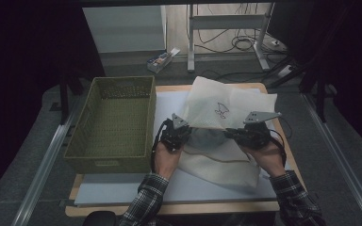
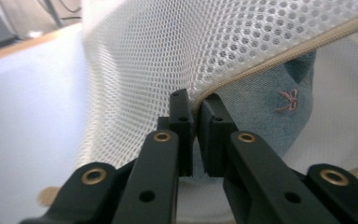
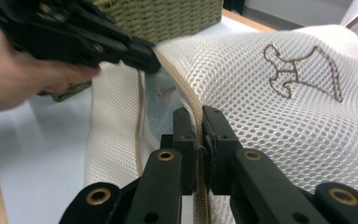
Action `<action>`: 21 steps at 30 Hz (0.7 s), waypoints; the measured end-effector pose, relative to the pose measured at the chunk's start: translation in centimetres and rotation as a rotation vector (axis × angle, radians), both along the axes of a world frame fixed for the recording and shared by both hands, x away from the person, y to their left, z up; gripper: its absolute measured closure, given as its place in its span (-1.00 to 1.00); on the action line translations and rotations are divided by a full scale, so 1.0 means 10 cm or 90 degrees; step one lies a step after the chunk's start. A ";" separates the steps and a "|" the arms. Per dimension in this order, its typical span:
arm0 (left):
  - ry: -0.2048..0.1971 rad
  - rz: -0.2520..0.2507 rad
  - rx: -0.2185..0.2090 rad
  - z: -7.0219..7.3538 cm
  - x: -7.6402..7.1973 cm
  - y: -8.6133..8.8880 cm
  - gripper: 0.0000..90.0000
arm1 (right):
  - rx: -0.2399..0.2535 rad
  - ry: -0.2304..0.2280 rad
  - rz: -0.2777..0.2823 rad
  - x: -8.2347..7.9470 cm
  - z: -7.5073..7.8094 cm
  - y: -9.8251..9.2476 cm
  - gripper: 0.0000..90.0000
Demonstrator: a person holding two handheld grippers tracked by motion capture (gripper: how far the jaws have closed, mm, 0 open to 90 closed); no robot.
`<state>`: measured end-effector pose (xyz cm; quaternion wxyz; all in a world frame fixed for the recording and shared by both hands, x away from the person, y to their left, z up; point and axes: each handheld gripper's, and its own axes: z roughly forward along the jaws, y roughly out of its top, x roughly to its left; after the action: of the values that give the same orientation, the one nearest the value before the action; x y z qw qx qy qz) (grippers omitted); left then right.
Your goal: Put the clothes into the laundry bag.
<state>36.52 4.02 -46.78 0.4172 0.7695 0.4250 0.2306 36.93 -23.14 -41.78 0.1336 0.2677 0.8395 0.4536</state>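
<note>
Two grippers, the left gripper (image 1: 181, 128) and the right gripper (image 1: 233, 133), are each clamped on the zip edge of a white mesh bag (image 1: 226, 106) lying on the bench (image 1: 122, 188). The bag's mouth is held open. A soft blue cloth (image 2: 265, 112) sits inside, not yet out. A green woven basket (image 1: 111, 125) waits beside it.

Fixed overhead, behind the person's side, facing forward and down across the whole table (image 1: 122, 190), far enough to take in the green wicker basket (image 1: 113, 122) and floor beyond. Mounted on the left gripper (image 2: 195, 105), looking along its jaws, very close to the white mesh laundry bag (image 2: 177, 51). Mounted on the right gripper (image 3: 199, 116), equally close, facing the left gripper (image 3: 142, 56). Shared throughout: bag's zipper edge (image 3: 186, 95).
</note>
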 end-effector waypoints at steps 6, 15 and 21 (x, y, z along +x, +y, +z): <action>-0.018 -0.004 0.028 0.16 -0.24 0.06 0.91 | -0.009 0.007 -0.007 0.04 -0.06 0.01 0.86; -0.036 -0.021 0.038 0.36 -0.56 0.09 0.92 | 0.001 -0.008 -0.005 0.05 -0.03 0.03 0.86; -0.035 -0.059 0.048 0.48 -0.71 0.00 0.90 | 0.010 -0.013 -0.012 0.05 0.02 -0.04 0.86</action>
<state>29.40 4.04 -41.99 0.4099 0.7966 0.3687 0.2480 37.42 -23.55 -41.54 0.1445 0.2720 0.8321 0.4613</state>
